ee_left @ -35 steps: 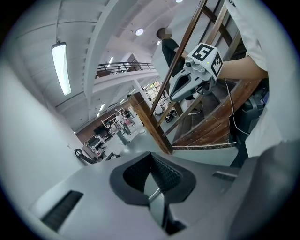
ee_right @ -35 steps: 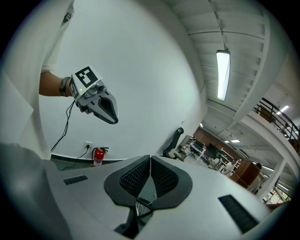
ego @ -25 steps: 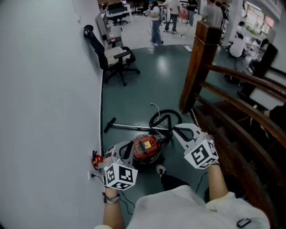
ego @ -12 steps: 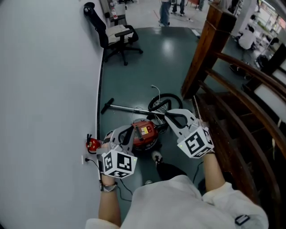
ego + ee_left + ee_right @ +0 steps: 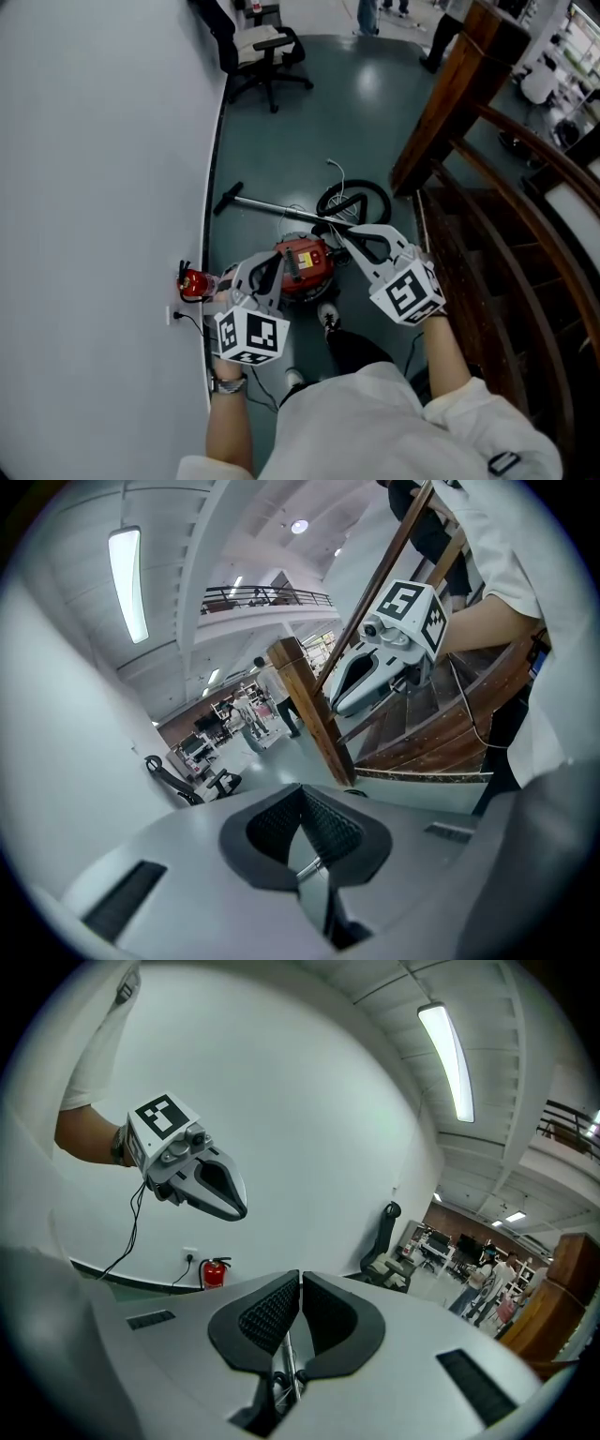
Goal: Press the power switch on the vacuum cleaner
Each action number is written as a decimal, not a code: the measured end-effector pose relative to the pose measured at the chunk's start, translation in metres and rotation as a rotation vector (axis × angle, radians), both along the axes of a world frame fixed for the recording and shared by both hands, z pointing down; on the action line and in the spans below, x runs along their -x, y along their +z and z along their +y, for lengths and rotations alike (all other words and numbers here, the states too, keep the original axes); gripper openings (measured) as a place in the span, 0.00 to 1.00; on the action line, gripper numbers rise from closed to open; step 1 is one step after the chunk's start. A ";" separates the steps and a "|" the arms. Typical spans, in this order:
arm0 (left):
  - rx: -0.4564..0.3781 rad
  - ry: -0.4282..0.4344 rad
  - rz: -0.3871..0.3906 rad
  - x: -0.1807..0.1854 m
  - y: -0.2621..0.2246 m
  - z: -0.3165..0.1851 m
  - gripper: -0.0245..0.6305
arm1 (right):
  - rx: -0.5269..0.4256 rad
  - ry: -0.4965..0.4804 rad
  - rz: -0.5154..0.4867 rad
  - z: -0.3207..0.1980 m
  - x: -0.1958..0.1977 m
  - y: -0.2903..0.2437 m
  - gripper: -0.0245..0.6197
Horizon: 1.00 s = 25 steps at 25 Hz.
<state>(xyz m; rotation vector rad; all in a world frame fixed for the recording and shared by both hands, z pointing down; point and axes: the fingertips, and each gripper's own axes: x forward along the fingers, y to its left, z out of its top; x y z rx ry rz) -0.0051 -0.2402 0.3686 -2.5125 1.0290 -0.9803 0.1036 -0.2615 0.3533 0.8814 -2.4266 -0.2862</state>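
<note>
- The red vacuum point(image 5: 305, 265) lies on the floor point(image 5: 309, 131) near the wall point(image 5: 94, 187), with its wand point(image 5: 267, 206) and hose point(image 5: 354, 199) beyond it.
- The left gripper point(image 5: 248, 274) hovers by the vacuum's left edge, fingers point(image 5: 328, 825) closed and empty.
- The right gripper point(image 5: 342, 234) hangs over its right side, fingers point(image 5: 269, 1312) closed on nothing.
- The vacuum's top label is too small to read.
- A fire extinguisher point(image 5: 192, 281) stands at the wall.
</note>
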 end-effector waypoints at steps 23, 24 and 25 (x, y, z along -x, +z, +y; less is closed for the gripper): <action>0.185 -0.008 0.023 -0.001 0.131 -0.039 0.04 | 0.181 -0.033 -0.023 -0.043 0.018 0.129 0.09; 0.197 -0.009 0.027 -0.002 0.138 -0.038 0.04 | 0.187 -0.035 -0.018 -0.044 0.018 0.134 0.09; 0.209 -0.013 0.030 -0.002 0.145 -0.037 0.04 | 0.192 -0.035 -0.010 -0.045 0.017 0.140 0.09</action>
